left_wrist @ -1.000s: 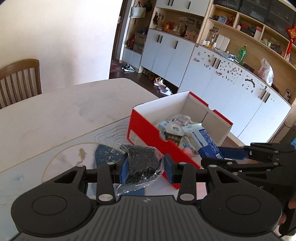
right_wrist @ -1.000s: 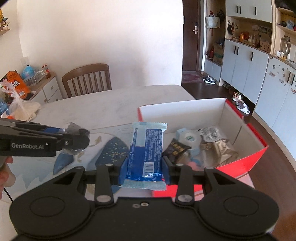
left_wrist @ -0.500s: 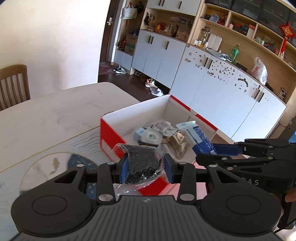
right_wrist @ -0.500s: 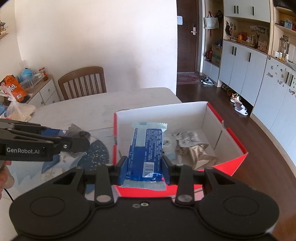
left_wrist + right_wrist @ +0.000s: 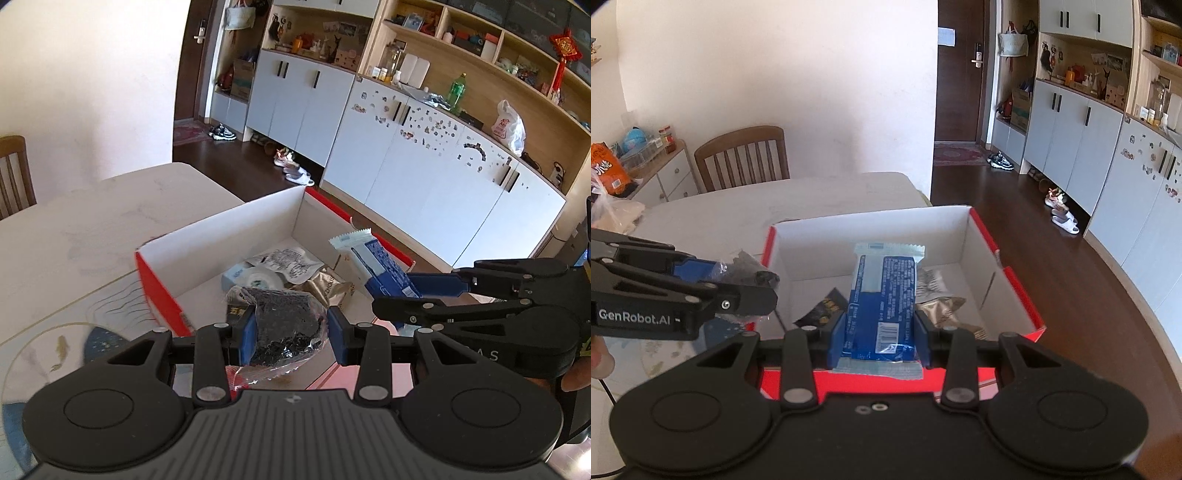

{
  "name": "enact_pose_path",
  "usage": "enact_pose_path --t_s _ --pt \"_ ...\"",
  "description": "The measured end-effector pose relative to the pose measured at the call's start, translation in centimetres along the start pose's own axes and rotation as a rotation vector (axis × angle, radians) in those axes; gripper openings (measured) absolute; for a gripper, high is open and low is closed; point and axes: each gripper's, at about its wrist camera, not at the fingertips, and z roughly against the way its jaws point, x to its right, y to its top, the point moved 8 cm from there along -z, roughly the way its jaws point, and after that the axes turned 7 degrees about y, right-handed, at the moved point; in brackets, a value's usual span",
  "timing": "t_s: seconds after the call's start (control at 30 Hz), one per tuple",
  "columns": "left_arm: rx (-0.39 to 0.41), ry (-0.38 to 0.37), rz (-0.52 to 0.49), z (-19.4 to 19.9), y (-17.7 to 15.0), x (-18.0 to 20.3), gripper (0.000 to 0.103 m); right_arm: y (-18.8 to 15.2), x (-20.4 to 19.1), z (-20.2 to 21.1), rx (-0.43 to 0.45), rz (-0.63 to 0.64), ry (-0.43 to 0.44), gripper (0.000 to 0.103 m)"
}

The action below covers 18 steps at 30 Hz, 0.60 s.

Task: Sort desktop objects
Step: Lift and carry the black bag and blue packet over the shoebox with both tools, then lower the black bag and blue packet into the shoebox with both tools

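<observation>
Jaws on my left gripper clamp a clear packet of dark bits; my right gripper pinches a blue snack bar. Both hover over the red box, the left one at my nine o'clock, with packets inside.

You are working in a home dining room: ahead of your fingers stand a wooden chair, white cabinets under cluttered shelves, and shoes on the floor.
</observation>
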Motion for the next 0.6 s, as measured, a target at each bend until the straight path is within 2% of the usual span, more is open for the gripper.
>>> enact_pose_path --t_s 0.37,0.6 --pt "-0.034 0.013 -0.053 -3.8 1.2 1.7 0.038 1.4 3.2 -1.4 -0.011 0.022 -0.013 0.038" --pt "-0.096 0.011 -0.064 -7.1 1.6 1.8 0.038 2.3 5.1 -3.9 -0.040 -0.004 -0.003 0.038"
